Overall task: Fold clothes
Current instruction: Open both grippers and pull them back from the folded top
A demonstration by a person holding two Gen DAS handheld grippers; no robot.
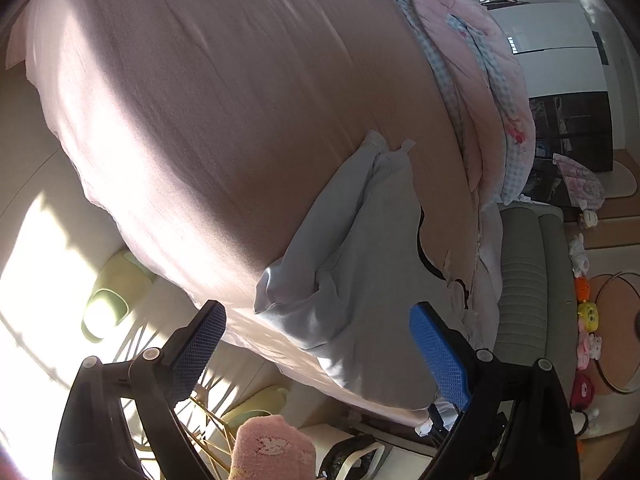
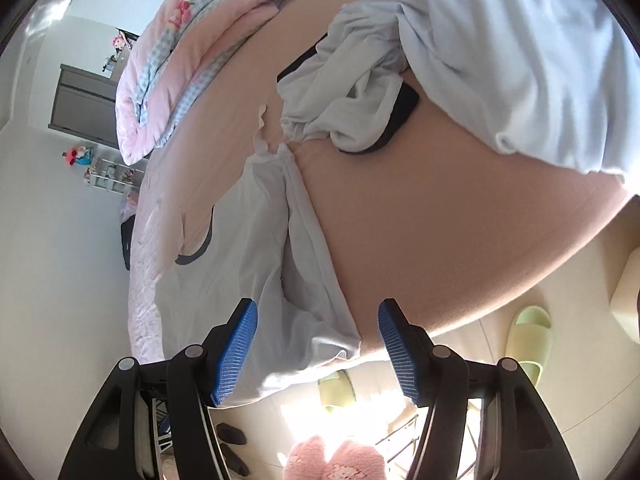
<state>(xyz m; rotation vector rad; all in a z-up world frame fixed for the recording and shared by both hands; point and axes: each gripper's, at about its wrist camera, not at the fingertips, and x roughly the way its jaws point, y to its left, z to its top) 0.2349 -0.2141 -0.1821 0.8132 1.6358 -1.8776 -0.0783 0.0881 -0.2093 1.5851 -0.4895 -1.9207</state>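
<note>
The light grey garment (image 1: 360, 264) lies lengthwise on the pink bed (image 1: 200, 120), running from the middle of the left wrist frame down to the lower right, its near end hanging just over the bed's edge. In the right wrist view the same garment (image 2: 248, 264) runs from the centre down to the lower middle, already doubled along its length, with a seam down the middle.

Both grippers hang above it and hold nothing. The left gripper (image 1: 316, 352) has its fingers (image 1: 440, 356) spread very wide, with the cloth visible beyond them but no pad pressing on it. The right gripper (image 2: 318, 352) stands roughly half open, its fingers (image 2: 236, 356) bracketing the near hem without touching it.

The step in hand looks like a regrasp for the next fold. To do it well:

- Pick the two near corners of the hem, one per gripper, not the middle where layers bunch.
- Come down steeply, so the lower finger slides under all layers; catching only the top one would pull the fold open.
- Close firmly before lifting, then carry the hem toward the far end at the frame's centre.
- Keep both hands level so the edges meet squarely.

The other pale clothes (image 2: 520, 60) at the upper right of the right wrist frame are well apart and need no clearing.
</note>
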